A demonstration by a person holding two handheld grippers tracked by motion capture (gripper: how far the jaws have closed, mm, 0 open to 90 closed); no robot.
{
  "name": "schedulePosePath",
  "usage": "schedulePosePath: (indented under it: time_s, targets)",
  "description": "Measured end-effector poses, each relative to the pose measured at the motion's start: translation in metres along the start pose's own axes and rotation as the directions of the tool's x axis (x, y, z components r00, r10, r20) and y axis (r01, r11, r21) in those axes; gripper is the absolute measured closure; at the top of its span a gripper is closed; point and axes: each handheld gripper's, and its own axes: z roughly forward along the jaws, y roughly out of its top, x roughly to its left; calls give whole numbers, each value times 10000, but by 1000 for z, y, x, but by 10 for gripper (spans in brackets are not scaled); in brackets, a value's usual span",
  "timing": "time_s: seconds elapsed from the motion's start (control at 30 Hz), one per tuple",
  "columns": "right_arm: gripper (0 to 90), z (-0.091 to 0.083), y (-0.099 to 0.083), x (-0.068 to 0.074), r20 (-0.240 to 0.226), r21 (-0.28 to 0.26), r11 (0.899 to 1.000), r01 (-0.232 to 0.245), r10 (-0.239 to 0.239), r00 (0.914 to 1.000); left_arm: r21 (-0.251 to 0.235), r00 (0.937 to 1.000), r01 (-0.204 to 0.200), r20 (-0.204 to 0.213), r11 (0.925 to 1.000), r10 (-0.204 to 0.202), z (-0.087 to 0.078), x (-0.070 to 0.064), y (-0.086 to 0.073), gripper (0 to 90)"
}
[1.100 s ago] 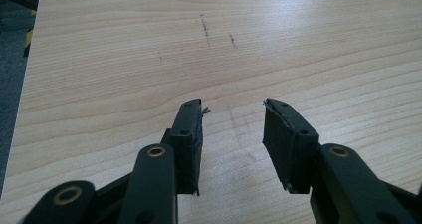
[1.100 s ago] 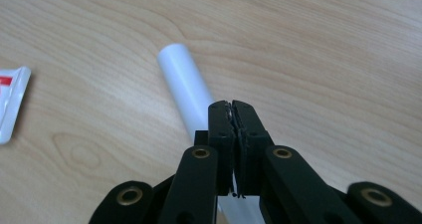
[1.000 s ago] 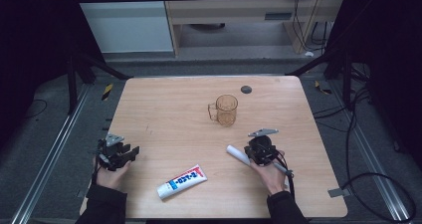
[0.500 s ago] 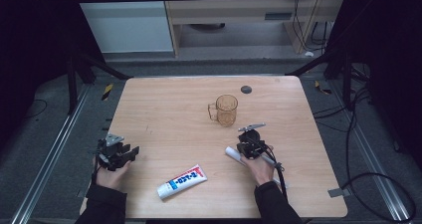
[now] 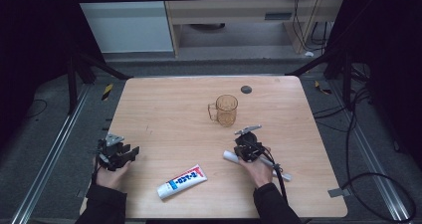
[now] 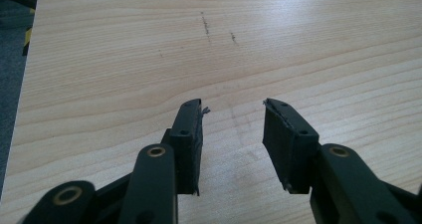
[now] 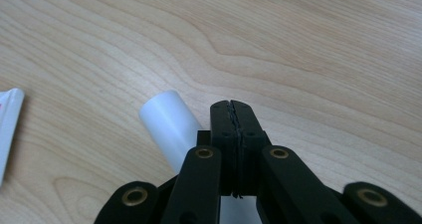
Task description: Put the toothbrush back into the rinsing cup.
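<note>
My right gripper (image 7: 232, 107) sat closed, empty, beside the white tube (image 7: 169, 124) at lower centre. It looked light, stiff and slick; I judged its middle the best hold. My left gripper (image 6: 232, 112) gaped open.

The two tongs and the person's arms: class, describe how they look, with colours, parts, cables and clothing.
Both tongs, left and right, are black, with flat ridged pads and brass-coloured pivot rivets. Each carries a grey three-cornered plate on top. A black cable trails from the right one. The sleeves are dark.
</note>
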Motion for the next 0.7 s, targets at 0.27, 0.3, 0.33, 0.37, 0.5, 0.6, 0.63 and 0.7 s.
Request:
schedulePosePath:
  time_s: [0.27, 0.3, 0.33, 0.37, 0.5, 0.6, 0.63, 0.7]
  targets:
    - [891, -1, -8, 8, -220, 240, 9992, 327, -322, 9992, 9, 10000, -12, 1, 10000, 12, 0, 0, 0, 587]
    - [891, -1, -9, 9, -263, 260, 9992, 289, -282, 9993, 13, 10000, -12, 8, 10000, 12, 0, -1, 0, 587]
    - [891, -1, -10, 9, -263, 275, 9991, 309, -302, 9992, 9, 10000, -17, 9, 10000, 17, 0, -1, 0, 587]
    - [891, -1, -11, 10, -263, 340, 9989, 318, -309, 9992, 14, 10000, -22, 9, 10000, 22, 0, -1, 0, 587]
    - [889, -4, -15, 12, -298, 455, 9978, 475, -461, 9985, 11, 10000, -15, 8, 10000, 15, 0, -1, 0, 587]
    - [889, -5, -18, 13, -409, 499, 9973, 537, -517, 9978, 27, 10000, -23, 16, 10000, 23, 0, -1, 0, 587]
    - [888, -6, -19, 13, -414, 505, 9973, 537, -517, 9978, 34, 10000, -24, 18, 10000, 24, 0, -1, 0, 587]
    - [886, -6, -22, 13, -447, 566, 9967, 582, -557, 9974, 42, 10000, -30, 18, 10000, 30, 0, -1, 0, 587]
